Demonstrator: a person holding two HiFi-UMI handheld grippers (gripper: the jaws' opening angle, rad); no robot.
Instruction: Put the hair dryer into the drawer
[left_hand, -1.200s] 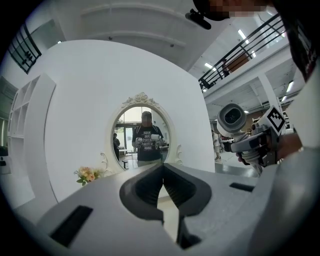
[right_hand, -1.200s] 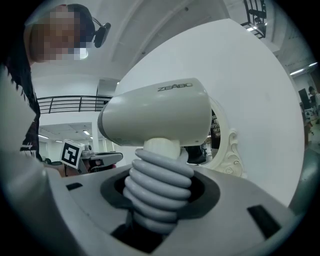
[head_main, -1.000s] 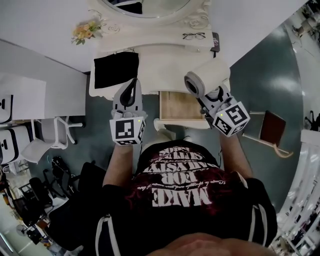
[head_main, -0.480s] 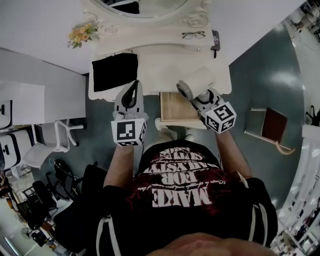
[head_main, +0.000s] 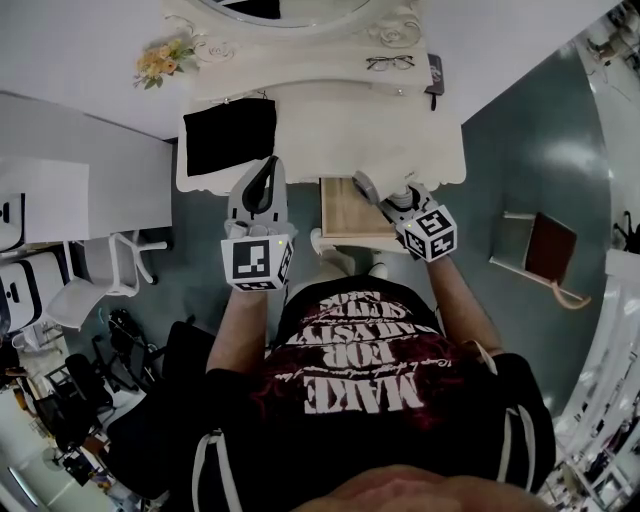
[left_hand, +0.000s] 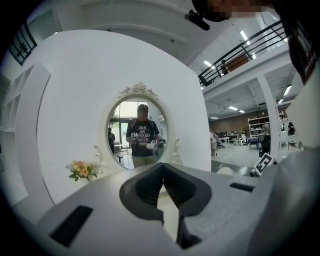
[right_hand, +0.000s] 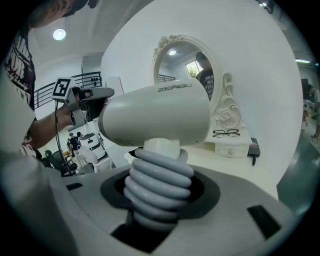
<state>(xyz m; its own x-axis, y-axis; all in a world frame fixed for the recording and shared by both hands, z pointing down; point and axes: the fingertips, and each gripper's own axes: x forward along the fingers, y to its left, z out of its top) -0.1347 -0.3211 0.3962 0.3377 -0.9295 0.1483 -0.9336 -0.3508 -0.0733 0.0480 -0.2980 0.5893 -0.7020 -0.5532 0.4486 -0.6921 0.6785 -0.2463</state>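
Observation:
The white hair dryer (right_hand: 155, 117) has its ribbed grey handle clamped between the jaws of my right gripper (right_hand: 157, 200). In the head view the hair dryer (head_main: 368, 188) hangs low over the right part of the open wooden drawer (head_main: 345, 212) of the white dressing table (head_main: 340, 130), with the right gripper (head_main: 392, 203) just behind it. My left gripper (head_main: 262, 178) sits left of the drawer at the table's front edge. Its jaws meet at the tips with nothing between them, as the left gripper (left_hand: 162, 172) view shows.
A black cloth (head_main: 232, 137) lies on the tabletop's left. Glasses (head_main: 388, 63) and a dark flat object (head_main: 434, 75) rest on the back shelf, and flowers (head_main: 162, 62) stand at the back left beside the oval mirror (left_hand: 139, 130). A brown-seated stool (head_main: 545, 255) stands at the right and a white chair (head_main: 100, 280) at the left.
My right gripper has sunk with the hair dryer from above the tabletop down toward the open drawer. The left gripper has stayed where it was.

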